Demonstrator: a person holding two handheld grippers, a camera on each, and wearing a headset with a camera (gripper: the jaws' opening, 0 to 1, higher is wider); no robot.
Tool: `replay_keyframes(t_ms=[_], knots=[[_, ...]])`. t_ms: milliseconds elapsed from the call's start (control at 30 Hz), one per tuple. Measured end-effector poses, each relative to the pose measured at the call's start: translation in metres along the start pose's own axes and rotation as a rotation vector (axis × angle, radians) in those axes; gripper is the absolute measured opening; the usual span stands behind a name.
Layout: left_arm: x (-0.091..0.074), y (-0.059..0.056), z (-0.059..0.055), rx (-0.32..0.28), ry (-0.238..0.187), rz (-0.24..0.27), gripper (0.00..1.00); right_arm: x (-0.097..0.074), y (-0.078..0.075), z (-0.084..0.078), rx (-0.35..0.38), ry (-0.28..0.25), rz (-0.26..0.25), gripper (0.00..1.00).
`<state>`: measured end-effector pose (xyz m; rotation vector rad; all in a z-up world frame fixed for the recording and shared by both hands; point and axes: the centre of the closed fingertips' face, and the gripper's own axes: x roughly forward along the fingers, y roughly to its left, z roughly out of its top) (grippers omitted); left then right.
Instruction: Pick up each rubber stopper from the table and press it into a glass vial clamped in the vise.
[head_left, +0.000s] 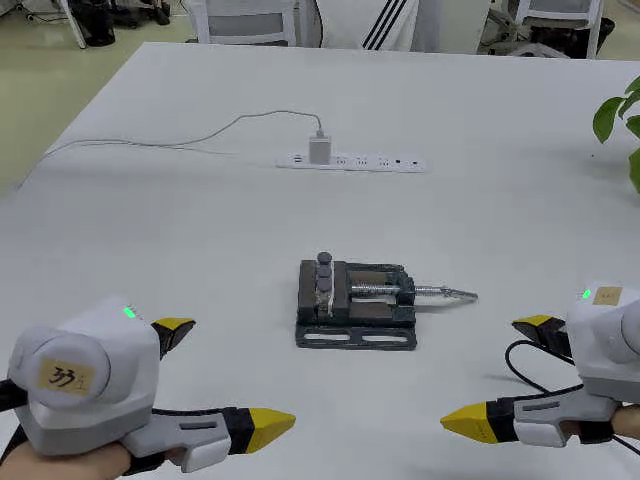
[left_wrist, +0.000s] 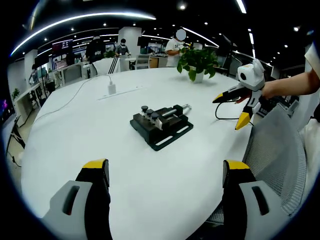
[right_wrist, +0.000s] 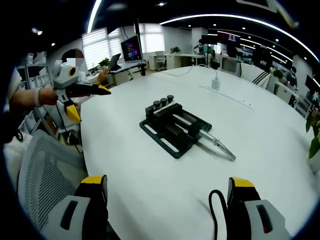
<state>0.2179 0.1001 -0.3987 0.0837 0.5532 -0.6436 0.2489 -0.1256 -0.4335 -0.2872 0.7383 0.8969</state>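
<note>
White table, item one: what stands on it? (Lead)

A dark metal vise, near the middle and flat on its base. Its screw handle points to the right in the head view. Behind it and well apart lies a white power strip with a charger plugged in. A thin cable trails away to the left. Leaves of a plant show at the far right edge. (Second)

Item two: the stoppers. (Lead)

Three dark rubber stoppers noted, in a row at the end of the vise away from the handle. Each sits on top of one of the vials clamped there. The glass itself is too small to judge further. (Second)

Item three: the claws. (Lead)

The left claw is low at the near left, its yellow tips spread wide with nothing between them. In the left gripper view the vise lies ahead, between the two tips. The right claw is low at the near right, likewise spread wide and empty, with a black cord looping on the table just beside it. Both claws are well apart from the vise, one to either side. (Second)
</note>
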Motion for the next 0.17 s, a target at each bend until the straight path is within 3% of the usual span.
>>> replay_keyframes(t_ms=[167], knots=[[-0.0043,-0.0008,0.002,-0.005,-0.007,0.017,0.94,-0.0005,0.0016,-0.0007,-0.004,-0.004,0.008,0.98]])
